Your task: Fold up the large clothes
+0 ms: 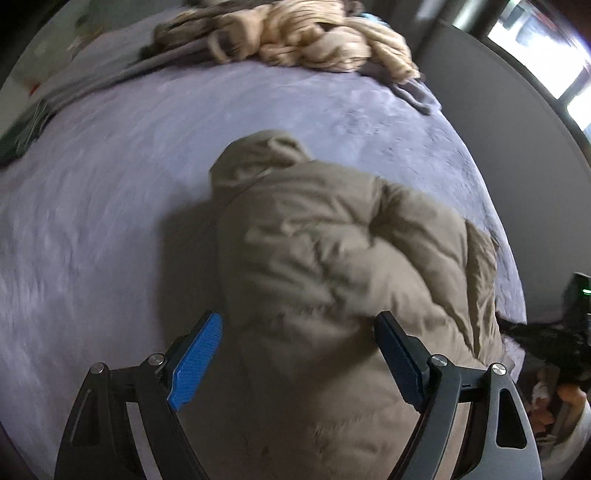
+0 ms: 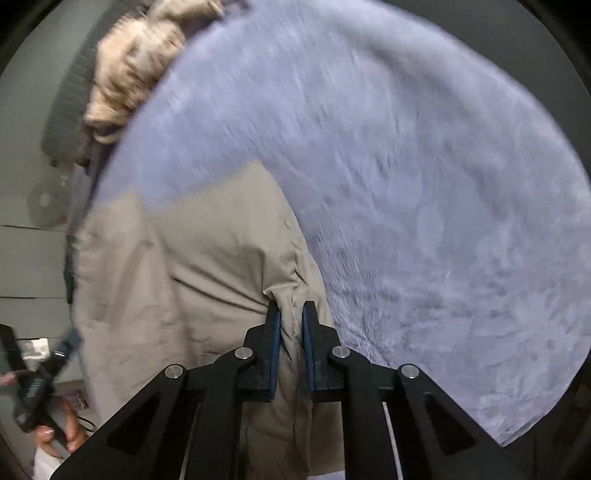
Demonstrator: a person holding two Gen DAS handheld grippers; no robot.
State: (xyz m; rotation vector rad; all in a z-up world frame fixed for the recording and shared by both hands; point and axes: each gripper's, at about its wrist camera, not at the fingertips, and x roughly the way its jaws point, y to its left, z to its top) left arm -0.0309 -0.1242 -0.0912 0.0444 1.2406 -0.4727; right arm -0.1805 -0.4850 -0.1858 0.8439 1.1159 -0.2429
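A tan padded jacket (image 1: 332,251) lies on a lavender fleece bed cover (image 1: 110,184), its hood pointing away from me. My left gripper (image 1: 299,325) hovers over the jacket's near part, its blue pads wide apart with nothing pinched between them. In the right wrist view the same jacket (image 2: 207,258) fills the lower left. My right gripper (image 2: 291,314) is shut on a bunched fold of the jacket's edge, and the cloth runs down between the pads. The bed cover (image 2: 424,184) spreads to the right of it.
A heap of beige and brown clothes (image 1: 295,33) lies at the far edge of the bed, also seen as the clothes heap (image 2: 133,70). A hand holding the other gripper shows low at the left (image 2: 55,424). A window (image 1: 546,48) is at the upper right.
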